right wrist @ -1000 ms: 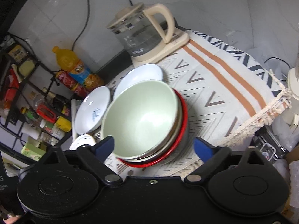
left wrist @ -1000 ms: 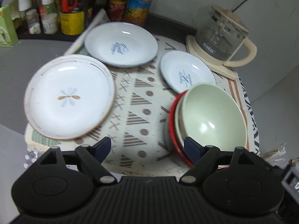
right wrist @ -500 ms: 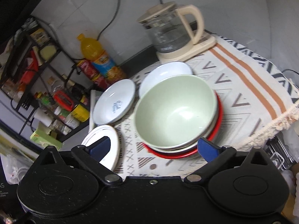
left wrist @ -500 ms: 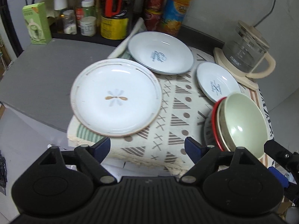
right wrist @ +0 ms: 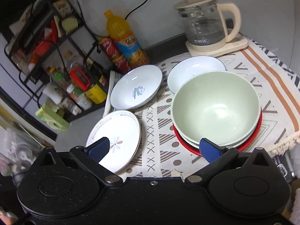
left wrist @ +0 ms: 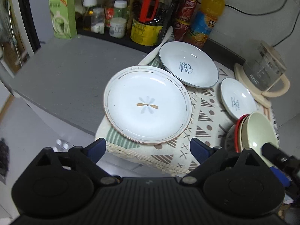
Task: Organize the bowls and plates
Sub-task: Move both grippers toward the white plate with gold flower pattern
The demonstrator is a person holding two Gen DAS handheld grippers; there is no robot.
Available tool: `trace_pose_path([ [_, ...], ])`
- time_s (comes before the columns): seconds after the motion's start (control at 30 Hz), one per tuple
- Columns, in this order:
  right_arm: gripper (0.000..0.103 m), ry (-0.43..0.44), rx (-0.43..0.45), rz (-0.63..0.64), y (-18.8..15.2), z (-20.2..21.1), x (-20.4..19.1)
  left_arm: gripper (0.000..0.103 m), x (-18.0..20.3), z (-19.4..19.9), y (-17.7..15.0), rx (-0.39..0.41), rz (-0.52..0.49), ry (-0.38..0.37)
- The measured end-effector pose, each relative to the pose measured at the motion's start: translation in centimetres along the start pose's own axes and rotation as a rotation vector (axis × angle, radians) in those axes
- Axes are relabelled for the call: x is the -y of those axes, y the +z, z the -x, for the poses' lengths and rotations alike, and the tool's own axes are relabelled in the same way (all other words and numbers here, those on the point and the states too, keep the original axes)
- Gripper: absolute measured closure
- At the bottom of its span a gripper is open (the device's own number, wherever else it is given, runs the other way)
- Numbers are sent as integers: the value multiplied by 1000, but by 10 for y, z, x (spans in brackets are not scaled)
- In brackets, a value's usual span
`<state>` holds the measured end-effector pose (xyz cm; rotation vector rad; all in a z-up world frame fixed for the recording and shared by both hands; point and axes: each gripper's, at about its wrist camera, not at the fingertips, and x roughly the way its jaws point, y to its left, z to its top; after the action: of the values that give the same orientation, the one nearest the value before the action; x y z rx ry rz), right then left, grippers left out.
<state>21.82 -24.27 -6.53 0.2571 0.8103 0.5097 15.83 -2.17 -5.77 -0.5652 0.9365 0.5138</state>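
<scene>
Two grippers hang above the near edge of the patterned cloth. The left gripper has its jaws opening with nothing between them; the right gripper is spread wide and equally empty.

Nearest, the flower plate overhangs the cloth's near corner and part of the grey counter; a clumsy pinch on its rim could tip it off the edge. Beside it, the green bowl sits nested in a stack over a red dish, and a sideways knock there could slide the pile.

Farther back lie the "Sweet" plate and a small plate, both empty, like the bowl. Behind, the glass kettle shows no clear water level, and a wide reach could catch its handle.
</scene>
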Motion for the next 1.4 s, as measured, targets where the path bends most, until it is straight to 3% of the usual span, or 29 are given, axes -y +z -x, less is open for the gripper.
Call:
trace_pose_path([
  [0.13,0,-6,-9,10,7,-10,-11,6,-12,-6,12,-1,20,-5],
  [0.2,0,-16,-11,12,13,-18,-17,0,-18,-11,20,-3,29,-17],
  [0.7,0,-77,-18,-2,51,-81,-57,0,-42,-65,102,-36,0,-84],
  [1.1,1,-100,-4,-66,74,-130,-71,0,-33,-112,158,-35,-86,-144],
  [1.4,4,-172,17,-154,84,-161,-61,0,-20,-144,183,-53,-117,-190],
])
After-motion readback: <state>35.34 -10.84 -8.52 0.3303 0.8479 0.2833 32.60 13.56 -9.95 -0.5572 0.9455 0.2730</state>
